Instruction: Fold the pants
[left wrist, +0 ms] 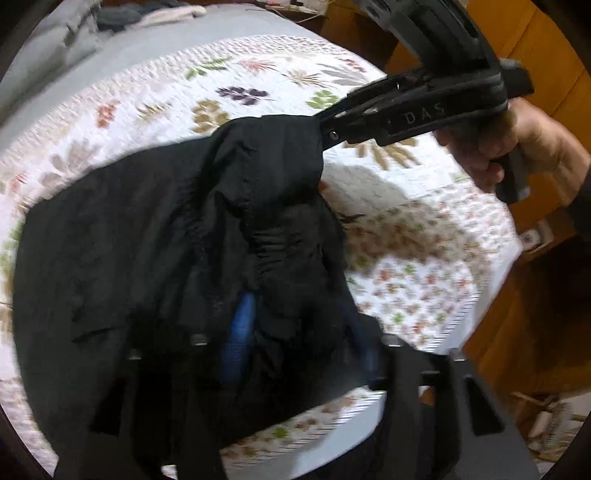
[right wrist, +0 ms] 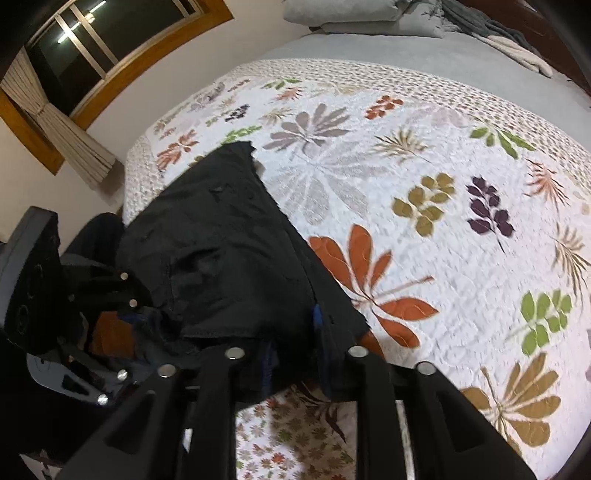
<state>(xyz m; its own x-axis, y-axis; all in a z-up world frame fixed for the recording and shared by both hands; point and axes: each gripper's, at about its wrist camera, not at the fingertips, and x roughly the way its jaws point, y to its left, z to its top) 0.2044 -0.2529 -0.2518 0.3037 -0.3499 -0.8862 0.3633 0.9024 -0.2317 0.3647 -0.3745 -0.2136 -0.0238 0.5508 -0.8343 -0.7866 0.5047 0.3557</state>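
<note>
Black pants (left wrist: 147,240) lie bunched on a floral quilt (left wrist: 236,62), one corner pulled up into a peak. My right gripper (left wrist: 323,127), held by a hand (left wrist: 524,147), pinches that peak with its jaws close together. My left gripper (left wrist: 303,339) stands at the bottom edge with its blue pads apart and loose cloth hanging between them. In the right wrist view the pants (right wrist: 221,240) run from my right gripper (right wrist: 291,332) towards the quilt's (right wrist: 406,166) far left corner. The left gripper (right wrist: 144,332) shows at the left with spread jaws.
Grey bedding and pillows (right wrist: 351,14) lie at the head of the bed. A window with a tied curtain (right wrist: 74,140) is on the wall to the left. Wooden furniture (left wrist: 535,55) stands close past the bed's right edge. The quilt's near edge (left wrist: 314,417) lies just under the left gripper.
</note>
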